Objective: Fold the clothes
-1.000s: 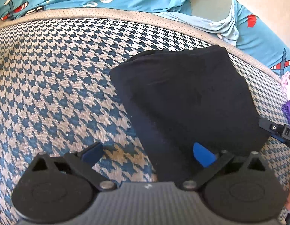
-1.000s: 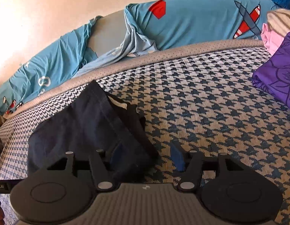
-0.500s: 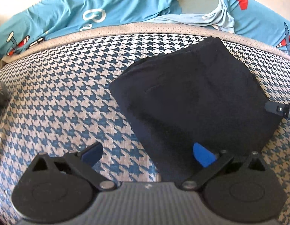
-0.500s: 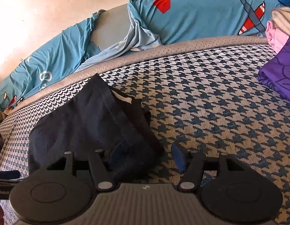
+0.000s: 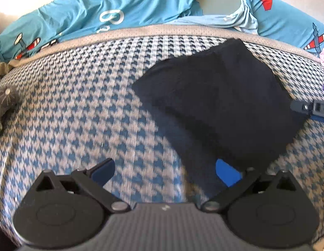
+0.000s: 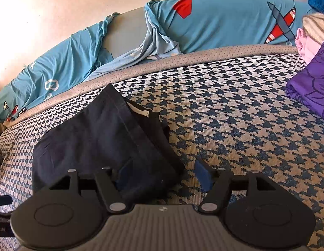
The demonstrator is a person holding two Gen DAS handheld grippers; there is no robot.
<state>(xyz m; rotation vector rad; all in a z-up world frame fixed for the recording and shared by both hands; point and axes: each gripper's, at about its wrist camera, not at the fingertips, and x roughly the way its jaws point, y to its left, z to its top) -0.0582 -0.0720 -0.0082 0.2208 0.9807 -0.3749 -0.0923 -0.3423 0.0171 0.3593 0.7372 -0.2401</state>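
A folded dark cloth (image 5: 220, 104) is lying on the checked bed (image 5: 78, 108), with its far corner almost reaching the bed's far edge. The left claw (image 5: 165, 170) is hanging with its blue pads wide apart, holding nothing; its right pad is over the cloth's near corner. The right claw (image 6: 164, 174) has just been opening more; the cloth's near right corner is sitting between its pads, but they are not pinching it. There is lots of open bed to the left of the cloth and to the right, up to a purple cloth (image 6: 312, 87). A blue sheet (image 6: 214, 25) is bunching along the far side.
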